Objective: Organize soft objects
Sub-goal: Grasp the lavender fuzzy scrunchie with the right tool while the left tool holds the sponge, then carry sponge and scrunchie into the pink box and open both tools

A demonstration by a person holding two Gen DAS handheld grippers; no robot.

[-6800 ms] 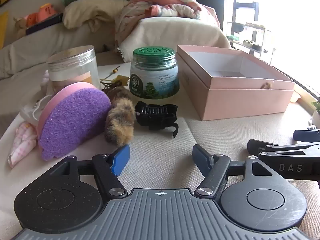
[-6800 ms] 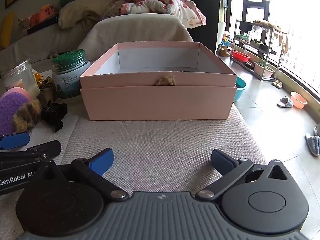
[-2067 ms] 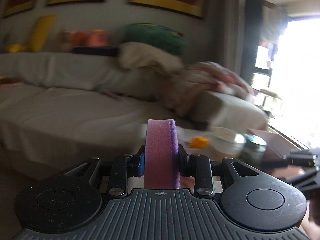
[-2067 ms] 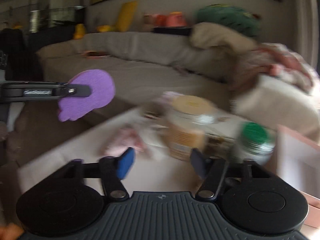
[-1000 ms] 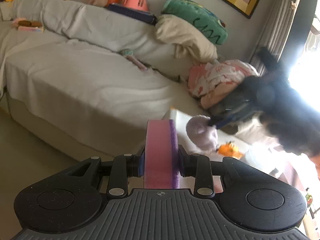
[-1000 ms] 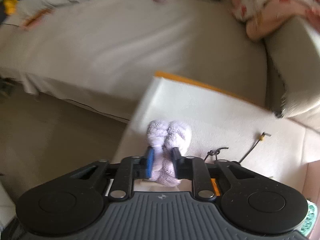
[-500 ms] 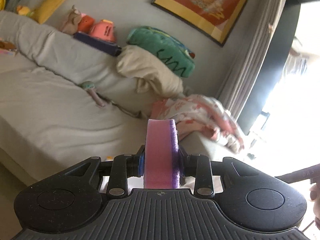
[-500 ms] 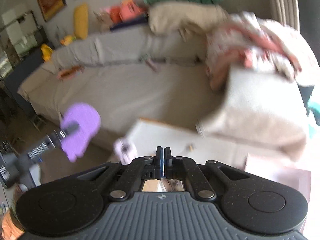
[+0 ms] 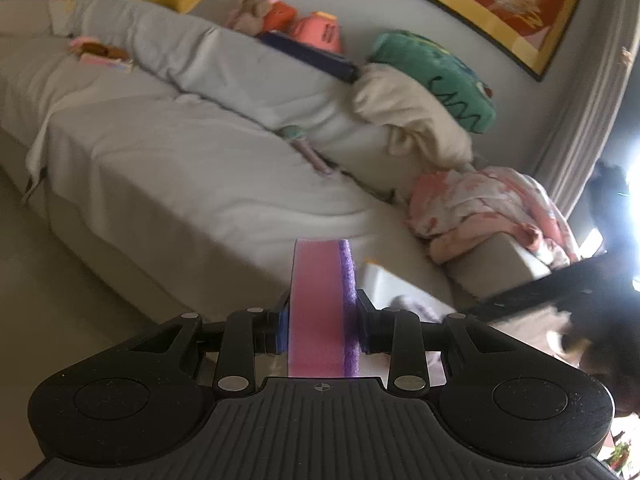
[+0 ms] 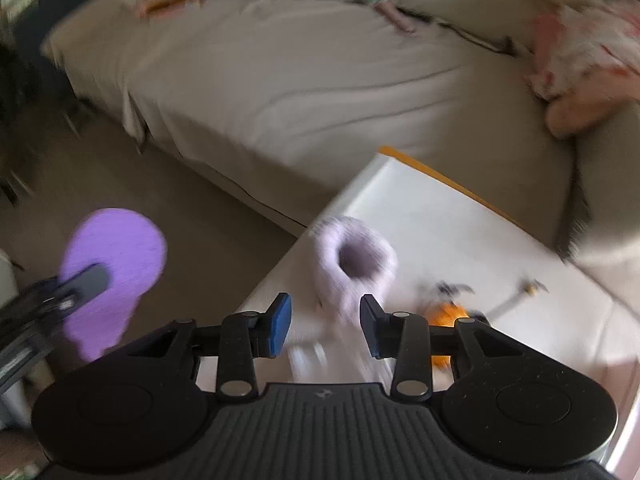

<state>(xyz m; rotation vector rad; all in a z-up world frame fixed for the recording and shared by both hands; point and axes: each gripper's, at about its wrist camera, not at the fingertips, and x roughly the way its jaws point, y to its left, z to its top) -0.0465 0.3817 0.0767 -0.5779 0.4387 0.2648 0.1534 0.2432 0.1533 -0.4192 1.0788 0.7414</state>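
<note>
My left gripper (image 9: 322, 316) is shut on a thick sponge (image 9: 318, 300), pink with a purple scouring face, held on edge above the floor beside the sofa. The right wrist view shows that sponge (image 10: 112, 272) at the left, purple face on, clamped in the left gripper (image 10: 86, 280). My right gripper (image 10: 325, 326) points down at the corner of a white table (image 10: 440, 220). Its jaws are opening. A fluffy lavender sock (image 10: 352, 264), blurred, lies on that corner and reaches between the blue pads (image 10: 280, 322), which do not press it. From the left wrist view the sock (image 9: 408, 304) is partly hidden.
A long grey-covered sofa (image 10: 300, 72) runs behind the table, with cushions (image 9: 436, 76) and a pink blanket (image 9: 488, 208) at its right end. An orange hair clip (image 10: 448, 314) and a thin pin (image 10: 524, 290) lie on the table right of the sock. Bare floor (image 10: 180, 200) lies left.
A second ago the right gripper was shut on the lavender sock; half a second ago it was raised, shut and empty. Now it is back over the sock with jaws apart. The left still holds the sponge.
</note>
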